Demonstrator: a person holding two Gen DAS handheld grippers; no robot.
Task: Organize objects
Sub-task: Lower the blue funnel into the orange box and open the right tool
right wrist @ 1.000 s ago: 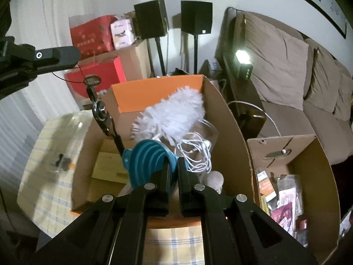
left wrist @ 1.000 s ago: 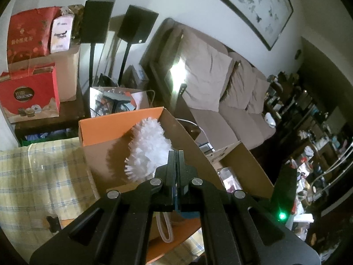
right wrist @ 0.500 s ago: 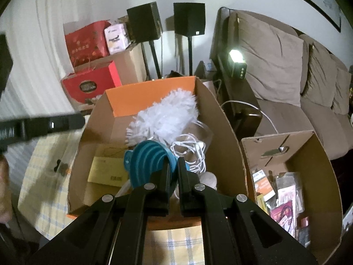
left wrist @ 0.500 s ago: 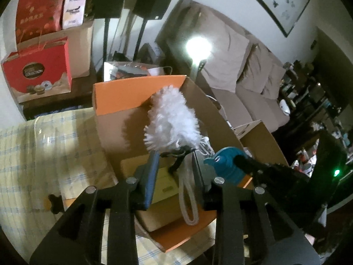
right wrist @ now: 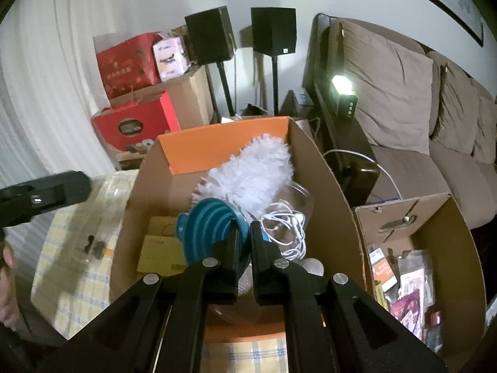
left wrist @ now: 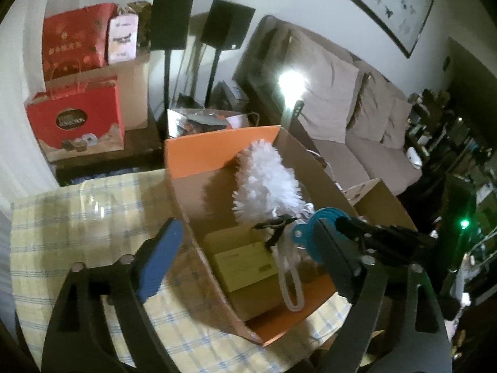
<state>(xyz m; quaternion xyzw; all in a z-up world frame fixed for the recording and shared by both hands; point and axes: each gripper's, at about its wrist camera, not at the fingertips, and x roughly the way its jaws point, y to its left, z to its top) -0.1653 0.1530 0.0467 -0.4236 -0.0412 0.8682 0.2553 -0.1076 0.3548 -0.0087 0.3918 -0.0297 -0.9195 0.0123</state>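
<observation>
Here, a soft, probably light teal funnel point(right wrist: 214, 227) is pinched at its rim between the closed right gripper point(right wrist: 243, 242), while the left gripper point(left wrist: 245, 255), whose jaws have just been opening, is spread wide and empty.

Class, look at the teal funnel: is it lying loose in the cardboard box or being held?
Held. The right tongs are shut on the funnel, keeping it above the cardboard box.
</observation>
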